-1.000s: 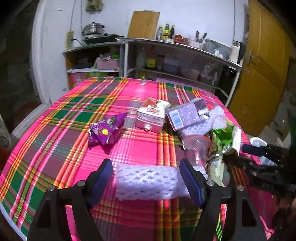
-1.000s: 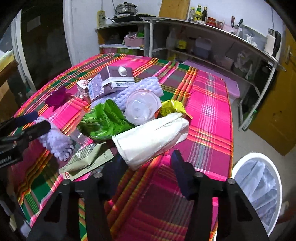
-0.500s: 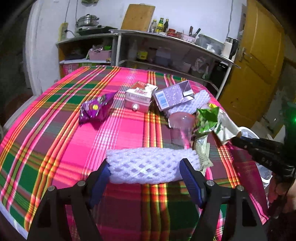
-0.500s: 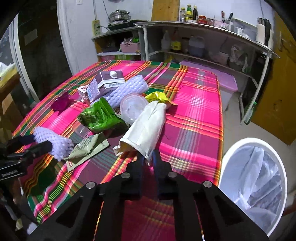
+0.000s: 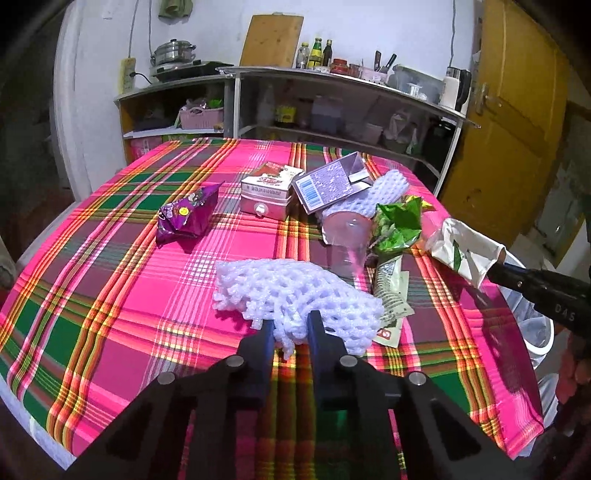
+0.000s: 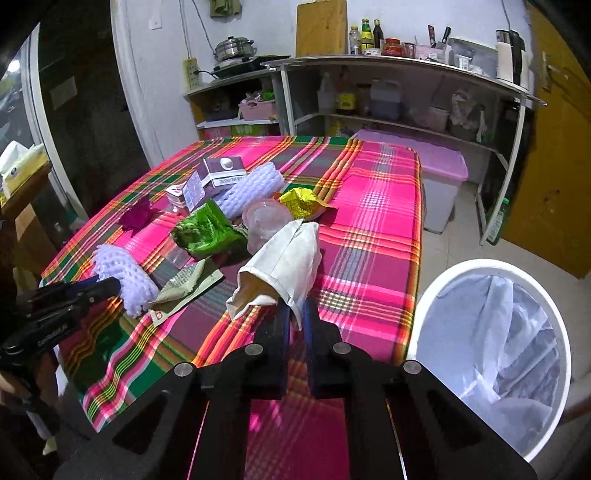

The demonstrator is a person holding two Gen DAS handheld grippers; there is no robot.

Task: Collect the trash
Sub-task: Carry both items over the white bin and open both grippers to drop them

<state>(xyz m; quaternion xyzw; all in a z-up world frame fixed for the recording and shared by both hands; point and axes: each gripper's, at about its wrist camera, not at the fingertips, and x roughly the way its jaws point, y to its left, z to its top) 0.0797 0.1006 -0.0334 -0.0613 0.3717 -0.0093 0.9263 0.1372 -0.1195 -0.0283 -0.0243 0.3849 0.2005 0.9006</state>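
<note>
My left gripper [image 5: 290, 325] pinches the white foam net [image 5: 295, 295] on the table [image 5: 110, 277]. My right gripper [image 6: 293, 317] clamps a white paper bag [image 6: 284, 258] beside the bin [image 6: 491, 332]. Labels too blurred.

I see white walls [image 6: 258, 22], a yellow door [image 5: 517, 122], grey shelving [image 6: 406, 74] and a tiled floor [image 6: 458, 236]; the counter [image 5: 110, 266] wears plaid cloth.

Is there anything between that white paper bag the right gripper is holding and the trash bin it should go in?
Nothing visible. The white paper bag hangs from the right gripper near the table's edge, and the lined trash bin stands open on the floor beside the table, with only open space between.
</note>
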